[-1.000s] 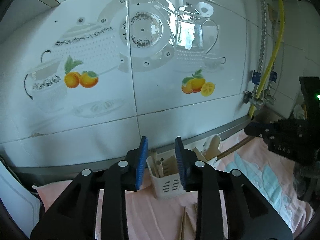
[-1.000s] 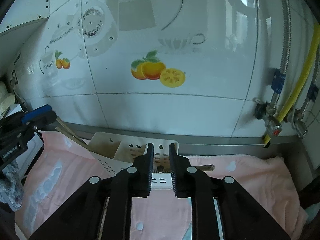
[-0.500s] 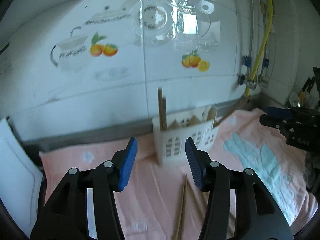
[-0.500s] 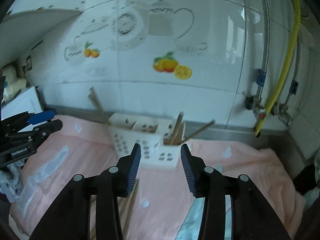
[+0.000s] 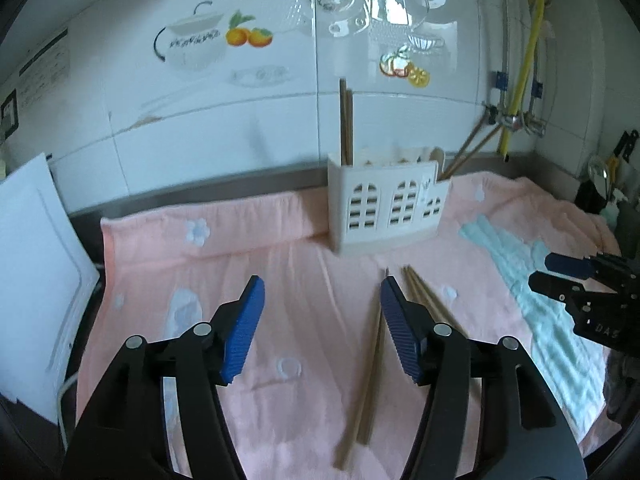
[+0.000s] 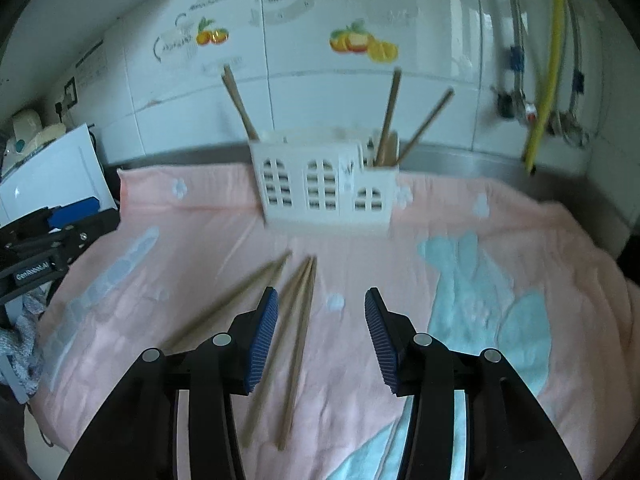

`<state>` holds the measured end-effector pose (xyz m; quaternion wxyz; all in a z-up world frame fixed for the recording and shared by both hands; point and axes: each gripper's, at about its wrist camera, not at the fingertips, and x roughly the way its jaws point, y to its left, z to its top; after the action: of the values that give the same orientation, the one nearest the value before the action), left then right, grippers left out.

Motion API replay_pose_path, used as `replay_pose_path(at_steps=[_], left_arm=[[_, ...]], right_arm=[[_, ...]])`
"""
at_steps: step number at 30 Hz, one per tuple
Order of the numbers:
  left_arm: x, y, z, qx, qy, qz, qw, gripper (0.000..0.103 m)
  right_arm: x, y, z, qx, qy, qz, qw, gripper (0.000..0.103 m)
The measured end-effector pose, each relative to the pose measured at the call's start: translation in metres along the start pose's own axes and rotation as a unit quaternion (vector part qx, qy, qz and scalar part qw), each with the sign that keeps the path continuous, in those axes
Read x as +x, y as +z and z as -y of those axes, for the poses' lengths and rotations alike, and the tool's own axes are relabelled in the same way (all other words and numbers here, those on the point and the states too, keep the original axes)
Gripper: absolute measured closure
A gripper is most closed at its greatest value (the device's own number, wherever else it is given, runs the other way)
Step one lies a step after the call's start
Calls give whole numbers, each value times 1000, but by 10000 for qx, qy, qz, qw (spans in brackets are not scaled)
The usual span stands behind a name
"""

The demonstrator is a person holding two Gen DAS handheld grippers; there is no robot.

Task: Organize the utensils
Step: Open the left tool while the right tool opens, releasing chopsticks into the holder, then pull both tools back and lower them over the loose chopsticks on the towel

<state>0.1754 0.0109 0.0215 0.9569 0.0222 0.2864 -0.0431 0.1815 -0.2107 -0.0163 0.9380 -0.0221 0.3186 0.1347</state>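
A white plastic utensil holder [image 5: 386, 208] with arched cut-outs stands on a pink towel [image 5: 280, 280] by the tiled wall; it also shows in the right wrist view [image 6: 326, 188]. Wooden chopsticks stand in it: a pair at its left end [image 5: 345, 120] and others leaning at its right end [image 6: 390, 116]. Several loose chopsticks [image 5: 372, 356] lie on the towel in front of it, also in the right wrist view [image 6: 296, 340]. My left gripper [image 5: 322, 324] is open and empty above the towel. My right gripper [image 6: 320, 336] is open and empty, just right of the loose chopsticks.
A white board [image 5: 32, 280] leans at the left edge of the counter. A yellow hose [image 5: 524, 52] and metal pipes run down the right wall. Dark objects [image 5: 604, 188] stand at the far right. The towel has a pale blue pattern [image 6: 480, 300] on the right.
Both grippers have pulled back from the holder and opened wider. Chopsticks that were held over the holder now stand in it. The loose chopsticks on the towel have come into view.
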Motion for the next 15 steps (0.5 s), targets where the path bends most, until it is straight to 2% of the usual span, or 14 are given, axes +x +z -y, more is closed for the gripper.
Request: replay_pose_path(at_steps=[8, 15], left_arm=[[9, -48, -12, -238, -102, -455, 9986, 43], [16, -77, -14, -290, -140, -734, 9968, 43]], right_arm=[[9, -48, -2, 212, -79, -381, 9990, 59], [20, -70, -8, 265, -18, -622, 9977, 62]])
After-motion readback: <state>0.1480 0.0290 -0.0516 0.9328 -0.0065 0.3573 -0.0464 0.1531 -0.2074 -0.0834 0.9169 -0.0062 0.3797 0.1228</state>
